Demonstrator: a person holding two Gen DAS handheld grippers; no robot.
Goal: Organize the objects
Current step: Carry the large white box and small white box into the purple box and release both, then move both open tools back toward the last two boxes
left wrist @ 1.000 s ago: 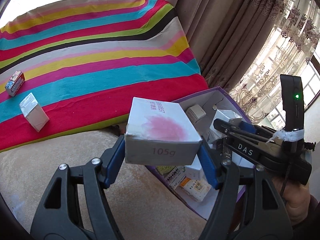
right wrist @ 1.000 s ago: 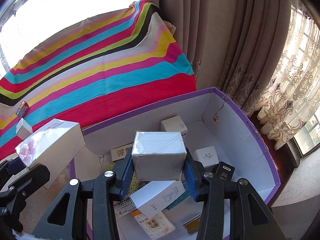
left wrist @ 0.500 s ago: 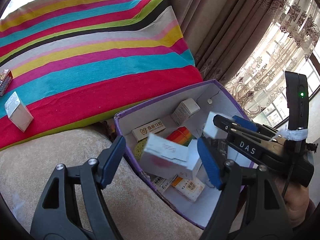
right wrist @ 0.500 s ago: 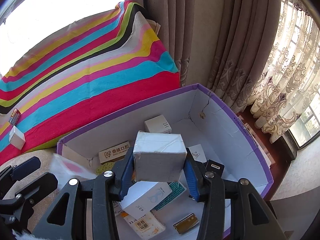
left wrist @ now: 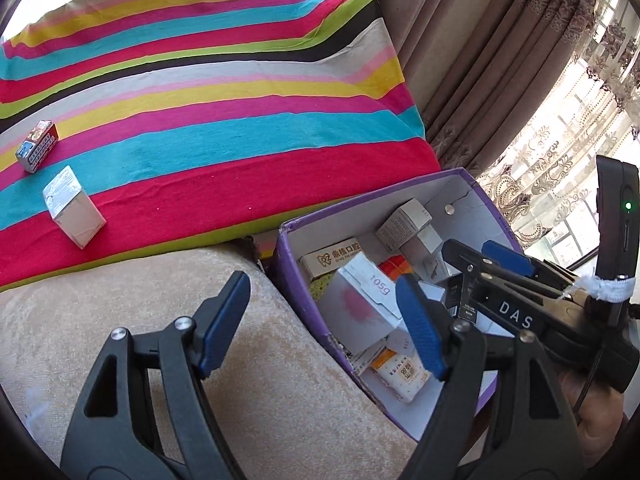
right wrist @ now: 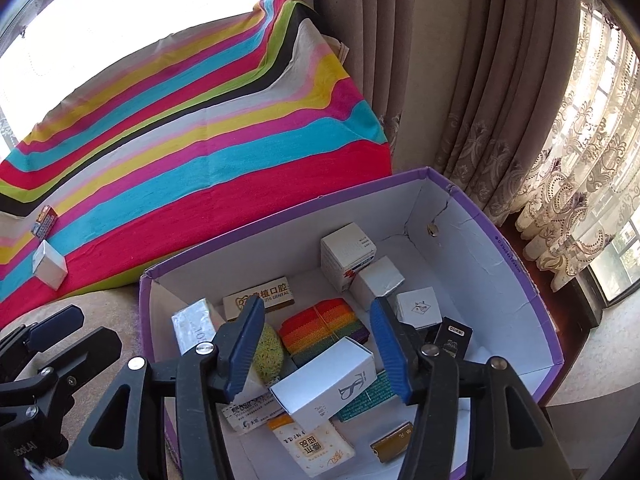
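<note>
Both boxes dropped into purple bin (right wrist: 516, 264) | right gripper (right wrist: 320, 344) opening, empty

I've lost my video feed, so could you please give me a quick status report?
Left gripper open, empty. Right gripper jaws opening, nothing between them. Purple box holds the sorted items; two small boxes left on striped cloth. Nothing in the way.

"105g" is printed on the white carton (left wrist: 366, 306) with the pink blotch; "DAS" marks the right tongs' (left wrist: 516, 314) black body; "DORMI" labels a small black box (right wrist: 454, 338).

black frames, blue fingers (right wrist: 390, 346), silver screws
</note>
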